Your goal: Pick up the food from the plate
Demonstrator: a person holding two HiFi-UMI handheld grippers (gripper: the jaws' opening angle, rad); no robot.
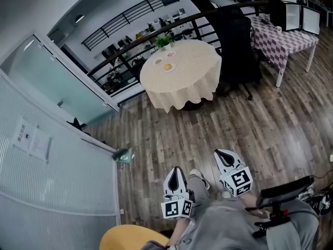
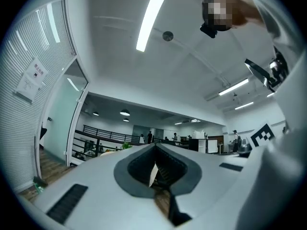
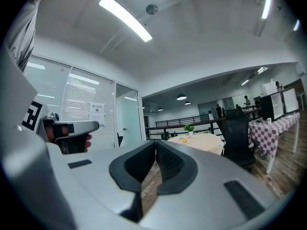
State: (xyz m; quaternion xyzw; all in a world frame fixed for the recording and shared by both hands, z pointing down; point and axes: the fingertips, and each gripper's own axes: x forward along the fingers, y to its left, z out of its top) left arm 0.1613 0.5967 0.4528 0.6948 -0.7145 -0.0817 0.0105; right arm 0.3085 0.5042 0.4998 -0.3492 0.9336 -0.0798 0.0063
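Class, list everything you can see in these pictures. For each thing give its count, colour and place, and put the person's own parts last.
Round table: one, cream cloth, far middle of the room.
Plates: three, pale, on the round table.
Food: one piece, orange, on the nearest plate.
Plant: one, green, at the round table's far edge.
Office chair: one, black, right of the round table.
Checked table: one, purple and white cloth, far right.
Monitors: two, dark-framed, on the checked table.
Floor: brown wood planks.
Left gripper: one, grey, jaws shut, empty, held low.
Right gripper: one, grey, jaws shut, empty, held low.
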